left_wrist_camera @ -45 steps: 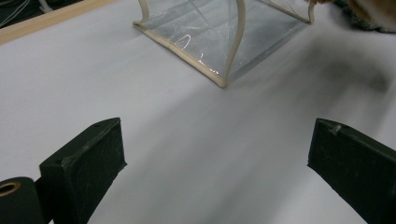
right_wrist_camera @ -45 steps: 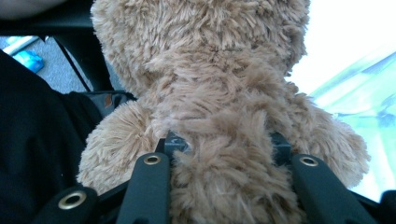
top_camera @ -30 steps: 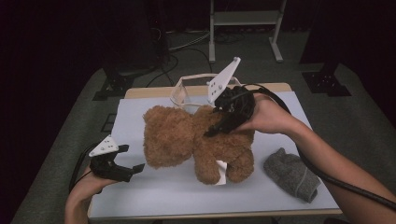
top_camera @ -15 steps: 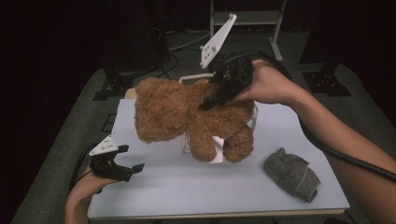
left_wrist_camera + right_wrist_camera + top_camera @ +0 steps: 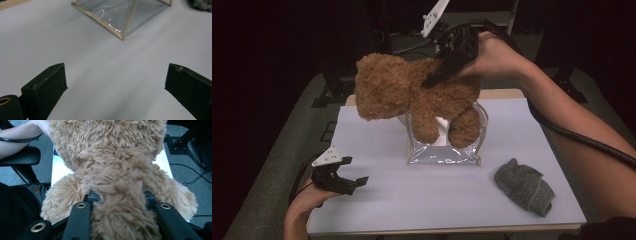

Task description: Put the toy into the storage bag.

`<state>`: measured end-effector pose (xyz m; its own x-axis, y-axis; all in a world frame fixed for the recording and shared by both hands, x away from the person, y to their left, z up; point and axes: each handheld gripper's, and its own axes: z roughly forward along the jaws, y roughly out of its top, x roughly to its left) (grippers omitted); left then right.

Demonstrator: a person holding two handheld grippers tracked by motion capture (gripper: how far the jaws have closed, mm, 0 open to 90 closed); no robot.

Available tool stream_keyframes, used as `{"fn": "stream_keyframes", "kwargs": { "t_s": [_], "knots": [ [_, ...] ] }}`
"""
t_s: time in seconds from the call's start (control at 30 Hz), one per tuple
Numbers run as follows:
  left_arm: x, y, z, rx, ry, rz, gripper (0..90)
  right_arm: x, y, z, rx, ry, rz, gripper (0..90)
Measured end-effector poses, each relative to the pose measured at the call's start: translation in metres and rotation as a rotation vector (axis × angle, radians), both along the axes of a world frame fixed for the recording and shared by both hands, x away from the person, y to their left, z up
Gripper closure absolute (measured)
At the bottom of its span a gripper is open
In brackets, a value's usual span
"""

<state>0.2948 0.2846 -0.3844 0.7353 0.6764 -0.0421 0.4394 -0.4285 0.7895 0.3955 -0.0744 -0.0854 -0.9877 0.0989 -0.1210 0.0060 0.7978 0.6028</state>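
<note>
A brown teddy bear (image 5: pixel 412 92) hangs in the air above the back of the table, its legs dangling into the mouth of a clear plastic bag (image 5: pixel 443 147) that stands open on the white tabletop. My right gripper (image 5: pixel 439 75) is shut on the bear's back. In the right gripper view the fur (image 5: pixel 117 182) bulges between both jaws. At the front left, my left gripper (image 5: pixel 348 181) rests low over the table, open with nothing between its jaws. In the left gripper view the bag's corner (image 5: pixel 120 22) lies ahead.
A grey knitted cloth (image 5: pixel 524 186) lies crumpled at the front right of the white table (image 5: pixel 422 205). The right gripper's black cable (image 5: pixel 582 140) trails along the right forearm. Dark floor and stands surround the table.
The right gripper has lifted the bear off the table and carried it up and back. The clear bag under it now stands open beneath the bear's legs. The left gripper has stayed put.
</note>
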Motion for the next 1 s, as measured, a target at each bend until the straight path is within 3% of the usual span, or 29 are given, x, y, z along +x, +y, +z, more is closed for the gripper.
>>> {"fn": "stream_keyframes", "kwargs": {
  "t_s": [0.33,0.47,1.0],
  "knots": [
    [0.001,0.002,-0.003,-0.001,0.008,0.013,2.9,0.032,0.003,0.007,0.000,0.014,-0.031,62.8],
    [0.001,0.004,-0.003,-0.002,0.007,0.017,2.9,0.048,0.002,0.003,0.023,0.032,-0.043,62.8],
    [0.002,0.005,-0.005,0.003,0.014,0.023,2.9,0.093,0.001,-0.009,0.024,0.060,-0.117,62.7]
  ]
}}
